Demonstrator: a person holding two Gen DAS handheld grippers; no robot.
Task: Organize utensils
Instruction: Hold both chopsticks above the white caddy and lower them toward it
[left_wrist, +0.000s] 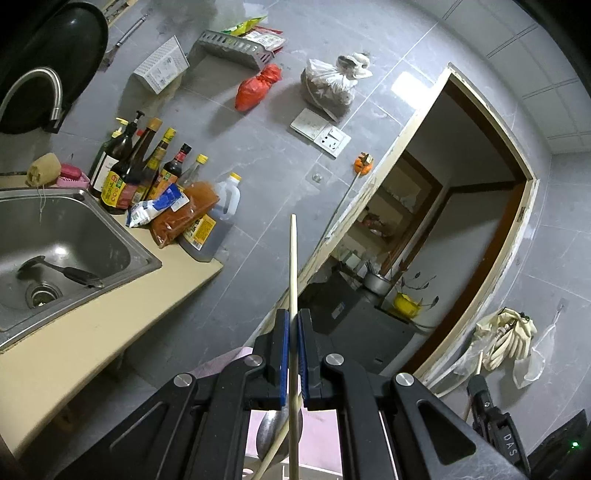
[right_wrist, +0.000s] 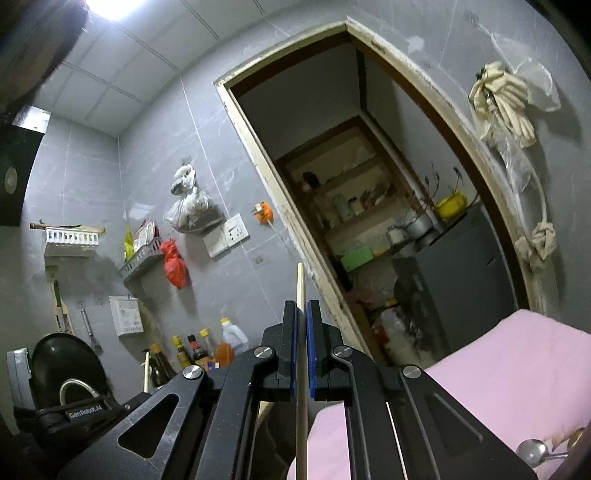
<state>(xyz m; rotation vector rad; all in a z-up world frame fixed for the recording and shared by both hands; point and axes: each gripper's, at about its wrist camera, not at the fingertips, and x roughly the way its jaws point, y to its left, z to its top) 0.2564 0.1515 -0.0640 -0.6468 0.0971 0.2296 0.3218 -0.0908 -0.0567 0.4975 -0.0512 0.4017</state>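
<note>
1. The left gripper (left_wrist: 294, 325) is clamped tight on a pale wooden chopstick (left_wrist: 293, 266), its blue pads pressed against the stick from both sides; the stick runs up past the fingertips toward the grey tiled wall
2. A second pale stick (left_wrist: 275, 448) slants under the left gripper's body, crossing in front of a metal spoon bowl (left_wrist: 271, 432) that lies on a pink cloth (left_wrist: 325, 439); whether that stick is held too, I cannot tell
3. The right gripper (right_wrist: 301, 325) is likewise closed narrow on its own chopstick (right_wrist: 300, 288), which stands almost upright between the blue pads and pokes out above them
4. In the right wrist view the pink cloth (right_wrist: 517, 384) spreads to the right, and a metal spoon (right_wrist: 533, 451) rests on it near the lower right edge, well apart from the gripper
5. In the left wrist view a steel sink (left_wrist: 122, 236) sits at the left, with a dark spatula-like utensil (left_wrist: 62, 271) lying in its basin beside the drain
6. Sauce bottles (left_wrist: 140, 166) crowd the beige counter (left_wrist: 110, 325) just beside the sink, next to an orange refill pouch (left_wrist: 184, 210)
7. An open doorway (left_wrist: 454, 229) fills the wall ahead, and a red bag (left_wrist: 256, 86) hangs on the tiles
</note>
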